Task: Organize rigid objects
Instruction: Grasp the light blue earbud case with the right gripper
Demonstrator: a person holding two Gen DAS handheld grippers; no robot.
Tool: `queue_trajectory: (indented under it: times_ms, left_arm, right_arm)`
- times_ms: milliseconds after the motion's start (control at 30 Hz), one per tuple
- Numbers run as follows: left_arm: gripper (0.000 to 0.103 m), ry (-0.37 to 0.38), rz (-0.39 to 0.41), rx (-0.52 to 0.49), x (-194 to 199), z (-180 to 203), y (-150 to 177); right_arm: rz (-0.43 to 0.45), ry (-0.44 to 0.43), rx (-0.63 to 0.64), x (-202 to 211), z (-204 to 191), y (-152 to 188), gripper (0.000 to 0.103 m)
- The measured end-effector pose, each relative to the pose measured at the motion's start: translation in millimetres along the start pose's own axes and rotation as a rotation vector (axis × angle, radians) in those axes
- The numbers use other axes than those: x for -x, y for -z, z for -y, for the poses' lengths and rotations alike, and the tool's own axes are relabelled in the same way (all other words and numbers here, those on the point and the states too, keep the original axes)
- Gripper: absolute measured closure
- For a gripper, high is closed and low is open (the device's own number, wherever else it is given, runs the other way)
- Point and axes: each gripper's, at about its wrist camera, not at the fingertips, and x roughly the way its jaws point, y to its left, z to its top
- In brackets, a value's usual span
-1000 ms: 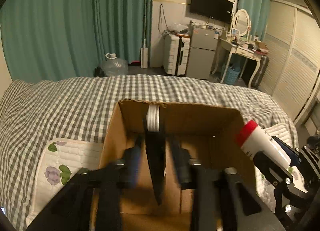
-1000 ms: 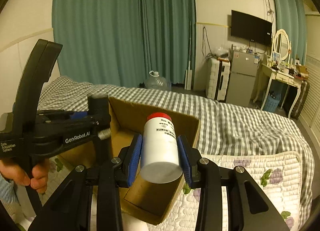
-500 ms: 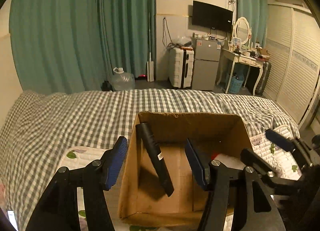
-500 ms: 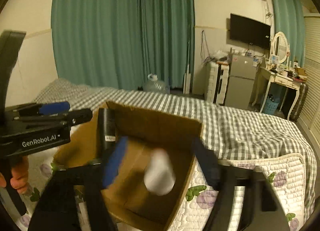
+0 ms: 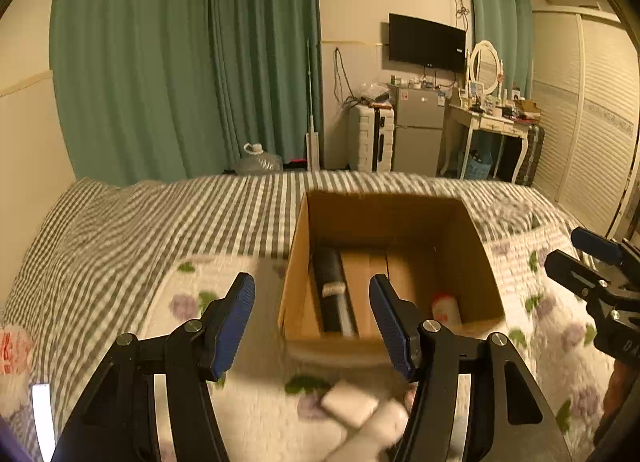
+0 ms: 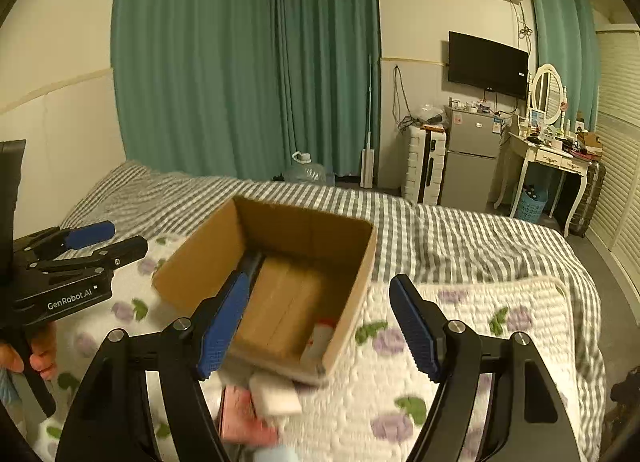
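In the box (image 5: 472, 229), both items now.

One brand name legible in a bedroom sorting scene

White lettering reading "GenRobot.AI" runs along the black side of the left gripper (image 6: 100, 240), seen from the right wrist view. The white bottle (image 5: 446, 310) in the cardboard box (image 5: 484, 262) carries red marks too blurred to read, as does the pale label band on the black cylinder (image 5: 332, 294) beside it. Stickers on the small fridge (image 6: 472, 153) are too small to make out.
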Motion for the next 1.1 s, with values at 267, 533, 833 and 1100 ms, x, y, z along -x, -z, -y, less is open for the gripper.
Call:
queue_trajectory:
  times_ms: [267, 533, 833, 1100]
  left_arm:
    - [0.040, -0.015, -0.126, 0.014, 0.6, 4.7, 72.3]
    - [0.040, -0.062, -0.196, 0.023, -23.0, 4.8, 110.1]
    - [0.040, -0.048, -0.175, 0.034, -12.0, 8.6, 111.5]
    - [0.040, -0.044, -0.178, 0.035, 0.0, 27.4, 114.5]
  right_arm:
    - [-0.181, -0.023, 0.095, -6.7, -23.1, 73.6, 0.030]
    - [-0.373, -0.025, 0.202, -48.4, -44.0, 131.5, 0.030]
    - [-0.542, -0.074, 0.174, -85.4, -39.1, 156.1, 0.044]
    - [-0.435, -0.048, 0.165, -57.1, -36.0, 147.0, 0.053]
